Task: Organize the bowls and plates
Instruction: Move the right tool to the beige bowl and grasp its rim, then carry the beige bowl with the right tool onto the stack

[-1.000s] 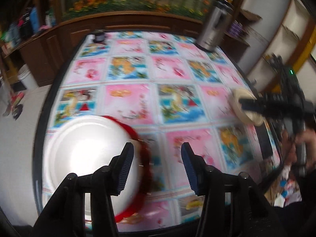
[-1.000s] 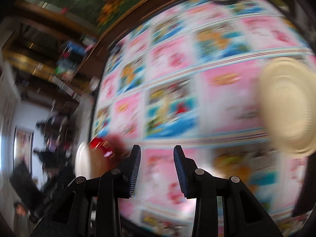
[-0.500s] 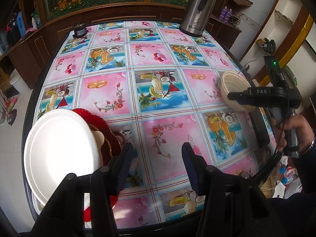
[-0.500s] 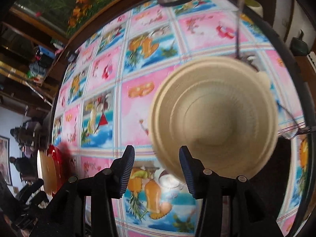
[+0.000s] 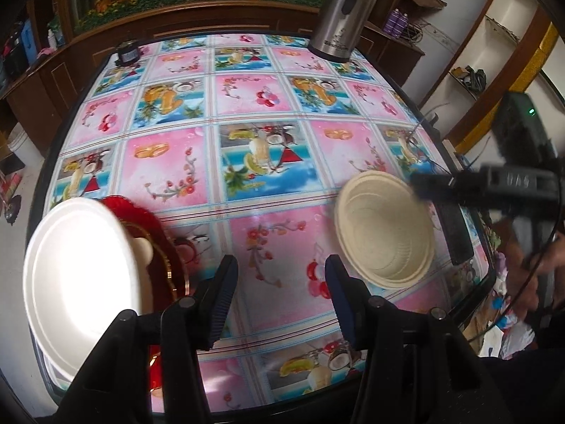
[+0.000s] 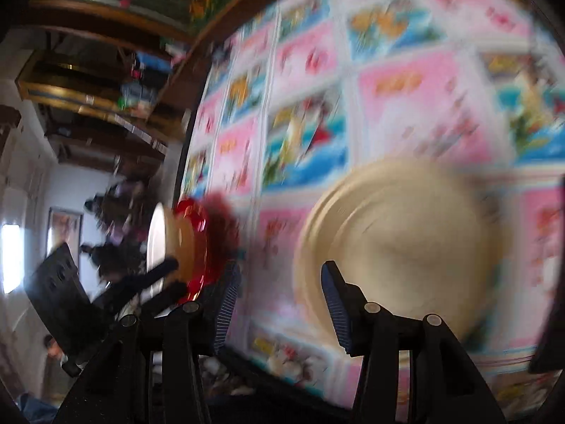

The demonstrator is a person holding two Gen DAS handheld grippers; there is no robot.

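Note:
In the left wrist view a white plate (image 5: 77, 268) lies on top of a red plate (image 5: 141, 219) at the table's near left edge, with a tan rim between them. A stack of cream bowls (image 5: 385, 233) stands upright at the near right. My left gripper (image 5: 280, 265) hangs open over bare tablecloth between plates and bowls, holding nothing. My right gripper (image 5: 423, 185) reaches in from the right, its tip over the bowls' far rim. The right wrist view is blurred. There my right gripper (image 6: 281, 272) is open and empty, with the cream bowls (image 6: 406, 240) just right of its right finger.
A steel flask (image 5: 339, 17) stands at the table's far right and a small dark object (image 5: 128, 53) at the far left. A flat black item (image 5: 455, 233) lies by the right edge. Wooden cabinets ring the table. A person's hand (image 5: 529, 272) holds the right gripper.
My right gripper's jaws stand wider than a second ago, and its view has swung left off the bowls. My left gripper has drifted right, away from the plates.

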